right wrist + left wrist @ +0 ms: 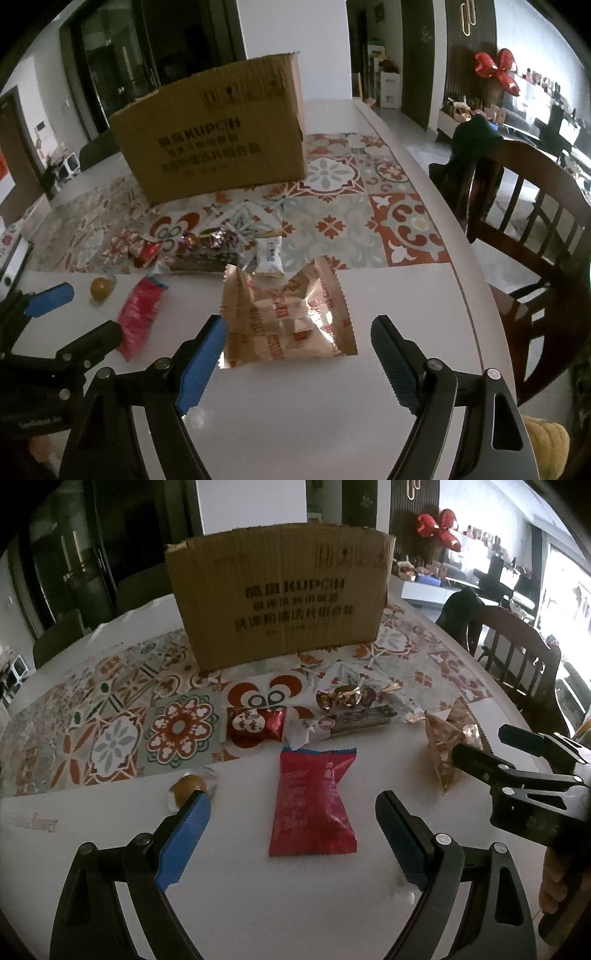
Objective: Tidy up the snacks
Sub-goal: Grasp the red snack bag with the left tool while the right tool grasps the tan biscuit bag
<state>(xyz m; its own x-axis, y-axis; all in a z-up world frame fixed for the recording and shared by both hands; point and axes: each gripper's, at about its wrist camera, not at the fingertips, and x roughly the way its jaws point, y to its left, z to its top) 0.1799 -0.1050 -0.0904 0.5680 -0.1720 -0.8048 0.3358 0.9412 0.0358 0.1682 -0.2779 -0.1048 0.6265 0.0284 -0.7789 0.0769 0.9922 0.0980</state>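
Both tools are held open: left tool around the red packet, right tool around the gold packet, before the cardboard box. The slippery foil could probably be squeezed out.

Both views are dim and slightly soft, with muted colours and visible grain. Daylight enters from the windows on the far right, which are blown out to white and lose detail. The white table reflects a pale sheen near the front edge, while the left side of the room sinks into near-black. The cardboard box faces the camera in shade, and its print is blurred. Fisheye distortion bends the table edge and the chair strongly, and black vignetting fills every corner. Small wrappers farther back look smeared.
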